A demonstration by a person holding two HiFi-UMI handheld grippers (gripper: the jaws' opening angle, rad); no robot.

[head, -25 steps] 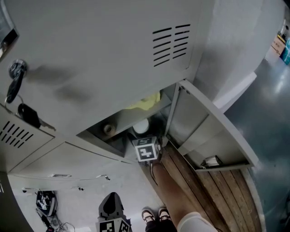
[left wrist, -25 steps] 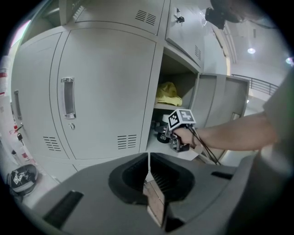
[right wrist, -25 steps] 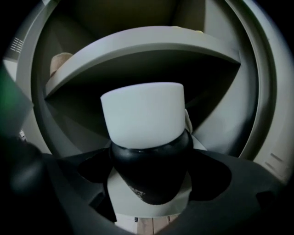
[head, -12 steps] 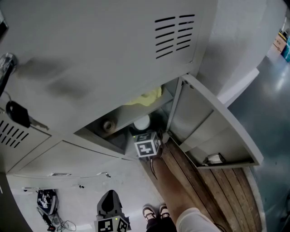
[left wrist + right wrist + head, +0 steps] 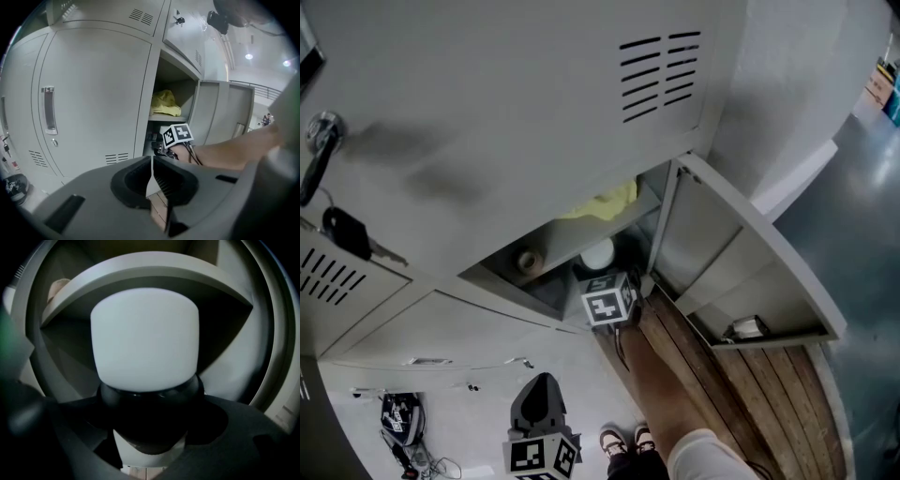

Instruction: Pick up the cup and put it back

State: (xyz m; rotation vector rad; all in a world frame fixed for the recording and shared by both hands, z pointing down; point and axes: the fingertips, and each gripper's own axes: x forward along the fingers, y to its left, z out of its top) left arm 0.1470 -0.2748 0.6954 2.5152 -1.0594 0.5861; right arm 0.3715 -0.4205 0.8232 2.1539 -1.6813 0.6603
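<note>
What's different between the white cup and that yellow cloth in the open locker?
The cup is white, the cloth yellow. The cup is smooth and stands upright; the cloth lies crumpled. The cloth rests on the shelf, the cup below it. Both sit inside the same open locker.

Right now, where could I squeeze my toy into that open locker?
Bare floor shows between the tape roll and the cup. The shelf has a small bare strip right of the yellow cloth. Around the cup it is crowded: the person's arm fills the doorway there.
</note>
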